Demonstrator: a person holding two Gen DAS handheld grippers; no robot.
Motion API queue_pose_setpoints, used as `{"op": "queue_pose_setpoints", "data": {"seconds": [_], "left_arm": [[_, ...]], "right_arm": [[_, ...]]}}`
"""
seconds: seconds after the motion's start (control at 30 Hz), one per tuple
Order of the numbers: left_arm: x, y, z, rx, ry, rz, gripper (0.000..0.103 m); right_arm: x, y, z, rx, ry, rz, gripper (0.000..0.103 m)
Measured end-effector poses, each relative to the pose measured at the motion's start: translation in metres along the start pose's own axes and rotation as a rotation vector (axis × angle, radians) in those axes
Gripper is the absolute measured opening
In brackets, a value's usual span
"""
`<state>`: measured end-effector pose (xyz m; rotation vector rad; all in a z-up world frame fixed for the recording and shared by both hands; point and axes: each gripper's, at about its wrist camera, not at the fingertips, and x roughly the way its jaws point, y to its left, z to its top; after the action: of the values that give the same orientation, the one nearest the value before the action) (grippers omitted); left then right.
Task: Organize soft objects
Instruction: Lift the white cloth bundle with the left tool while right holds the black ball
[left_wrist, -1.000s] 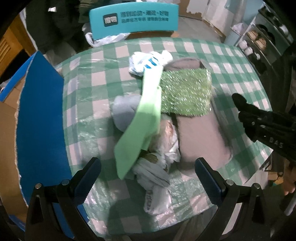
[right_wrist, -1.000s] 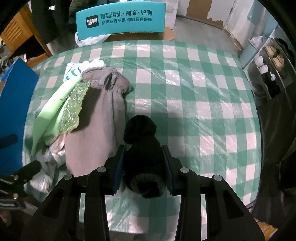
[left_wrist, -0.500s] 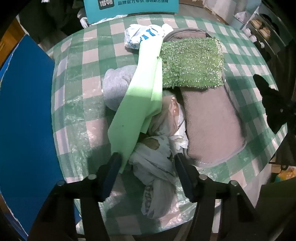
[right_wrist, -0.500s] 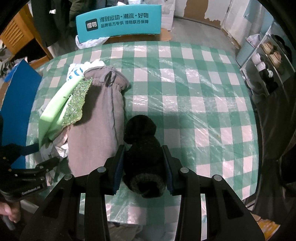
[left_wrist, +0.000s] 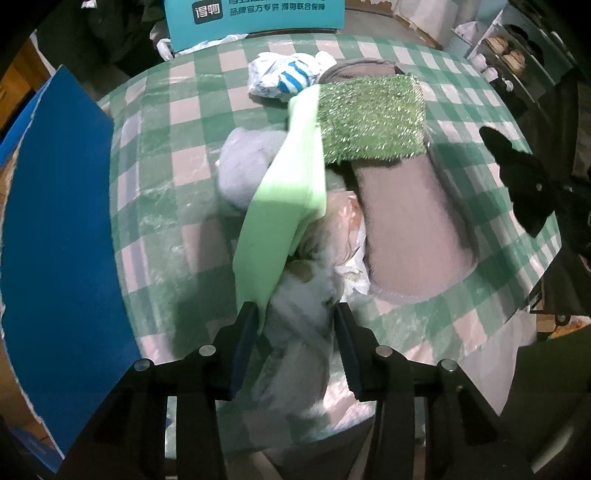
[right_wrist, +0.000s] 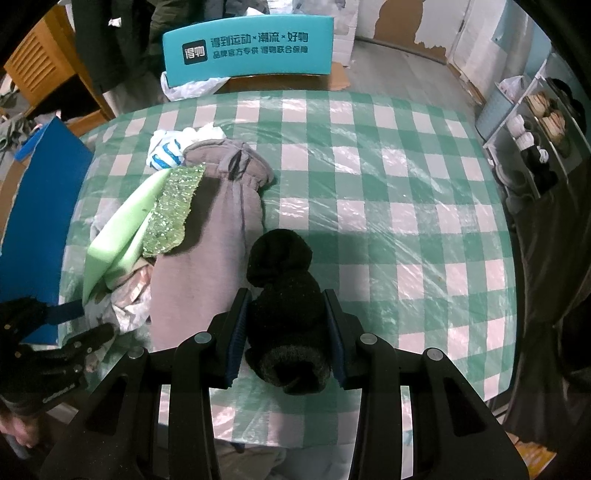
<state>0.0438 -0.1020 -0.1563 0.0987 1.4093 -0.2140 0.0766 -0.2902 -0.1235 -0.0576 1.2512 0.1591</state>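
A heap of soft things lies on the green checked table (left_wrist: 155, 206): a crumpled pale plastic bag (left_wrist: 299, 325), a light green foam sheet (left_wrist: 284, 206), a glittery green cloth (left_wrist: 369, 118), a grey-brown garment (left_wrist: 410, 229) and a grey plush (left_wrist: 243, 170). My left gripper (left_wrist: 295, 325) has its jaws closed in on the plastic bag at the near edge of the heap. My right gripper (right_wrist: 286, 325) is shut on a rolled black sock (right_wrist: 284, 295) and holds it above the table beside the garment (right_wrist: 207, 258).
A blue board (left_wrist: 55, 236) leans at the table's left edge. A teal sign (right_wrist: 247, 48) stands behind the table. A white and blue bag (right_wrist: 166, 151) lies at the heap's far end. Shelves with small items (right_wrist: 535, 125) stand to the right.
My left gripper has moved in to the heap and its jaws have narrowed from wide open onto the plastic bag. My right gripper holds the black sock as before.
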Motion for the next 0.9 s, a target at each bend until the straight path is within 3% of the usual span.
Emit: {"op": "queue_pose_setpoints", "data": {"seconds": [0.17, 0.23, 0.37, 0.43, 0.9], "left_arm": [[-0.004, 0.012, -0.008, 0.005, 0.002, 0.022, 0.047], [-0.005, 0.014, -0.010, 0.005, -0.001, 0.045, 0.059], [-0.014, 0.014, -0.013, 0.016, -0.030, 0.057, 0.065], [-0.018, 0.011, -0.011, 0.019, -0.050, 0.051, 0.074], [-0.023, -0.025, 0.001, 0.130, -0.102, 0.011, 0.075]], "right_arm": [[-0.002, 0.008, 0.002, -0.013, -0.004, 0.004, 0.037], [-0.003, 0.010, 0.003, -0.017, -0.007, 0.006, 0.037], [-0.005, 0.014, 0.003, -0.022, -0.012, 0.008, 0.037], [-0.006, 0.014, 0.002, -0.023, -0.014, 0.008, 0.037], [-0.020, 0.008, -0.009, 0.000, -0.037, 0.026, 0.037]]}}
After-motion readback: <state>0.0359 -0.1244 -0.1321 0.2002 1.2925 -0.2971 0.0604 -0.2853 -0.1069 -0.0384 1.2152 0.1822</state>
